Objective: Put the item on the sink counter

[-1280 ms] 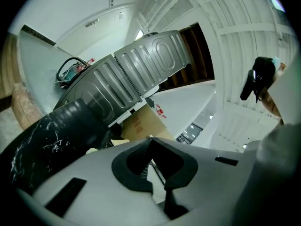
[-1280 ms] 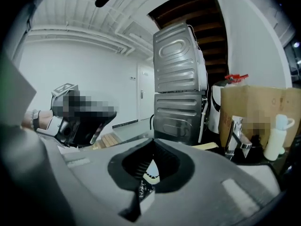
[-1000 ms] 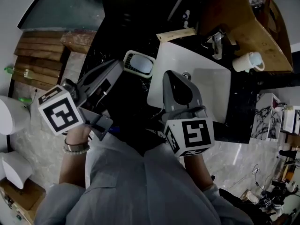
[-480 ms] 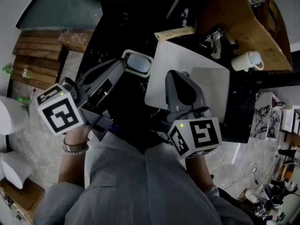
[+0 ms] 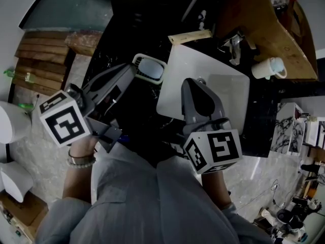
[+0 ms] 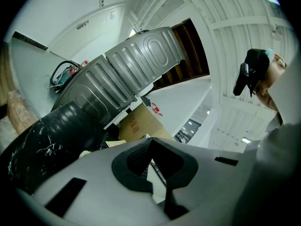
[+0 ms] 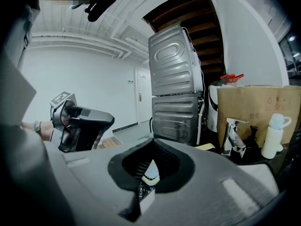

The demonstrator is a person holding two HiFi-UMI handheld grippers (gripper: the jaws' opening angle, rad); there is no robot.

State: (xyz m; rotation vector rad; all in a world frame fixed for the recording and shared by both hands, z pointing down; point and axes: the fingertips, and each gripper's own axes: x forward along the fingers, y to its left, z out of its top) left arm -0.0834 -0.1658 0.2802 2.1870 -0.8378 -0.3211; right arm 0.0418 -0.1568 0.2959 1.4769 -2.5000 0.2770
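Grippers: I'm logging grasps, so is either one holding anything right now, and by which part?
Nothing is held. The left gripper and the right gripper both have their jaws shut together, with nothing between them.

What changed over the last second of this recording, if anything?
The right gripper drifted slightly toward the right edge of the head view, above the white sink. Its jaws are shut on nothing. Nothing was taken hold of or let go. The left gripper, also shut and empty, the small dish and the mug stayed put.
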